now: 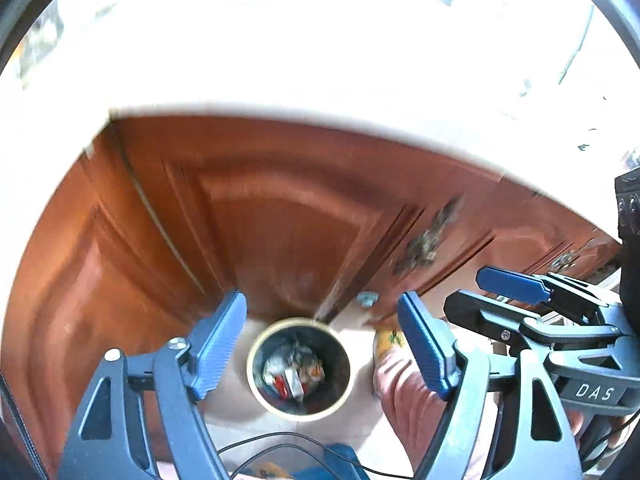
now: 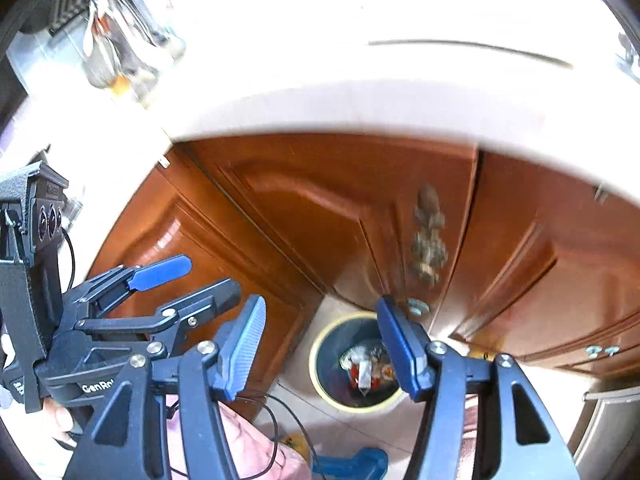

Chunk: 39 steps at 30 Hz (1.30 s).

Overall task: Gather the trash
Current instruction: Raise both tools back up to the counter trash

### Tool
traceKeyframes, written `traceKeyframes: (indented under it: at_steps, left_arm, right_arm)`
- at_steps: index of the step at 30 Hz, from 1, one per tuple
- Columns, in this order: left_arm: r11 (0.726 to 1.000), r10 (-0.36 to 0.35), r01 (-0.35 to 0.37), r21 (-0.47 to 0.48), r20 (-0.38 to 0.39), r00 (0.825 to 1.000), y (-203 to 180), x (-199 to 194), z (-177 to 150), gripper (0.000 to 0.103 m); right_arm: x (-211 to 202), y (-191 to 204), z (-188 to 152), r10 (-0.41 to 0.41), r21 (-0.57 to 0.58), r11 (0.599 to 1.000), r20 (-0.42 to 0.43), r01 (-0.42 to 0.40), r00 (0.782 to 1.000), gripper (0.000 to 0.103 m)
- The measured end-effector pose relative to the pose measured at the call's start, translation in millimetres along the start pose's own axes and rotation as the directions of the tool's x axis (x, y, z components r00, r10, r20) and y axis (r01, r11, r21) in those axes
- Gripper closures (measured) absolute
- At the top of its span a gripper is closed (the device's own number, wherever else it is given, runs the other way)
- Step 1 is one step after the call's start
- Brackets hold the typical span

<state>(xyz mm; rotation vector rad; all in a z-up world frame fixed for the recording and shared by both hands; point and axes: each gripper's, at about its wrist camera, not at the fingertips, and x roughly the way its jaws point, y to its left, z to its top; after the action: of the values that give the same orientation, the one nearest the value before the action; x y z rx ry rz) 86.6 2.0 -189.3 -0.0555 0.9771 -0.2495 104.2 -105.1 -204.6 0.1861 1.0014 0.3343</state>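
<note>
A round dark trash bin with a pale yellow rim (image 1: pixel 298 416) stands on the floor far below, against the cabinet. Wrappers and scraps of trash (image 1: pixel 294 376) lie inside it. My left gripper (image 1: pixel 324 344) hangs high above the bin, its blue pads wide apart with nothing between them. To its right is my right gripper (image 1: pixel 494 300). In the right wrist view, my right gripper (image 2: pixel 324 350) is open and empty, with the bin's rim (image 2: pixel 360 409) and the trash (image 2: pixel 362 364) showing between its fingers. My left gripper (image 2: pixel 192 284) sits at the left.
Reddish wooden cabinet doors (image 1: pixel 280 220) with an ornate metal handle (image 2: pixel 430 236) rise behind the bin, under a bright white countertop (image 1: pixel 320 80). A person's pink-clad leg (image 1: pixel 404 392) and a blue slipper (image 2: pixel 360 464) are beside the bin. Hanging utensils (image 2: pixel 116 40) are at upper left.
</note>
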Motion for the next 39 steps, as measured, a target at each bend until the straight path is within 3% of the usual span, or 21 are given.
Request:
traceKeyframes:
  at_steps: [6,10,17,21,25,28,32,39]
  left_arm:
    - [0.994,-0.036,0.027,0.109,0.087,0.996,-12,-48,48,0.015]
    - [0.978,-0.023,-0.003,0.207,0.124,0.992,-22,-69,88,0.014]
    - [0.954,-0.017,-0.037,0.298,0.175,0.984,-21,-87,173,0.014]
    - [0.939,-0.005,-0.049,0.341,0.153,0.988,-21,-70,229,0.014]
    - [0.906,0.015,-0.057,0.42,0.102,0.995,-21,-32,276,0.014]
    - [0.89,0.002,-0.027,0.455,0.054,0.999,-19,-3,304,0.014]
    - [0.873,-0.009,0.002,0.488,0.013,1.0,-15,31,332,0.014]
    - [0.788,0.051,-0.019,0.615,-0.035,0.998,-19,81,347,0.014]
  right_arm:
    - [-45,3,43,0.025,0.01,1.0,0.059,-0.026,0.998,0.044]
    - [-72,-1,80,0.014,0.003,1.0,0.114,-0.014,0.993,0.044]
    - [-93,-13,162,-0.012,-0.007,1.0,0.16,0.013,0.987,0.04]
    - [-89,-22,213,-0.029,-0.006,1.0,0.159,0.03,0.987,0.04]
    - [-72,-39,260,-0.038,0.025,0.999,0.14,0.035,0.989,0.04]
    - [-55,-55,290,-0.043,0.052,0.998,0.122,0.037,0.992,0.04]
    - [-31,-74,315,-0.049,0.079,0.996,0.1,0.041,0.994,0.04]
    - [9,-97,335,-0.037,0.097,0.995,0.058,0.031,0.998,0.04]
